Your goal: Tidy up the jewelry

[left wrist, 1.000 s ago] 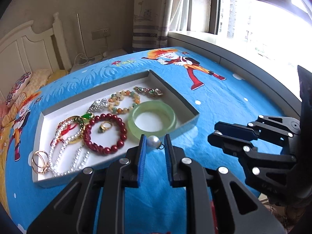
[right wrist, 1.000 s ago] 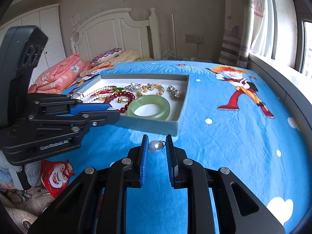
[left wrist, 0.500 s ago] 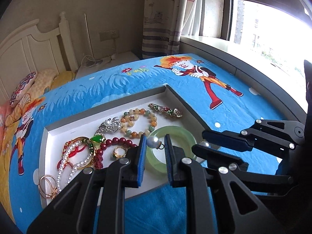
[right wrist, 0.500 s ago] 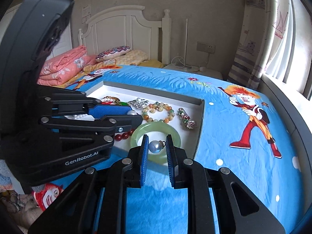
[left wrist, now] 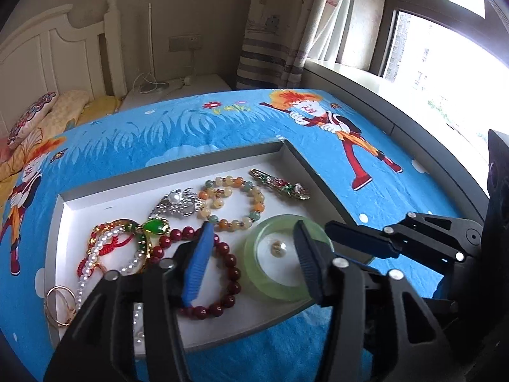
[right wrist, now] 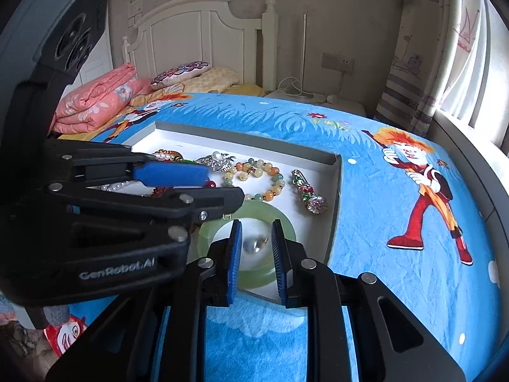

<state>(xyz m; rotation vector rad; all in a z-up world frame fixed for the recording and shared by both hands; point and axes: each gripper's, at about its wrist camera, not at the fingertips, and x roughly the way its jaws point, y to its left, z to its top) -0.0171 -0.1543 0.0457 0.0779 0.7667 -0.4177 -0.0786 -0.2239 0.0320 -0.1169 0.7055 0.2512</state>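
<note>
**Tray lot: pearl drop at the green bangle, two tongs overhead**

Landmark: green bangle (left wrist: 288, 289), lying flat in the near right corner of the white tray (left wrist: 219, 162), which sits on the bed.

- Loose pearl drop (left wrist: 277, 248): lies on the tray floor inside the bangle's ring, near its middle, touching nothing else.
- Left tongs (left wrist: 251, 248): spread wide and empty, poised above the bangle; the pearl drop shows in the gap, nearer the right-hand pad.
- Right tongs (right wrist: 254, 245): pads narrowly apart, over the near rim of the bangle. A framed pearl (right wrist: 253, 244) sits between them with a sliver of gap on each side. Whether it is pinched by its gold hook or lies below inside the ring cannot be told.
- Red bead bracelet (left wrist: 229, 270): just left of the bangle.
- Pastel bead bracelet (left wrist: 254, 210): just beyond the bangle.
- Enamel brooch (left wrist: 280, 187): beyond the bangle, toward the tray's right wall.

Judgement: the ring's middle lies straight below both tongs. The left is done there and should lift clear first.
</note>
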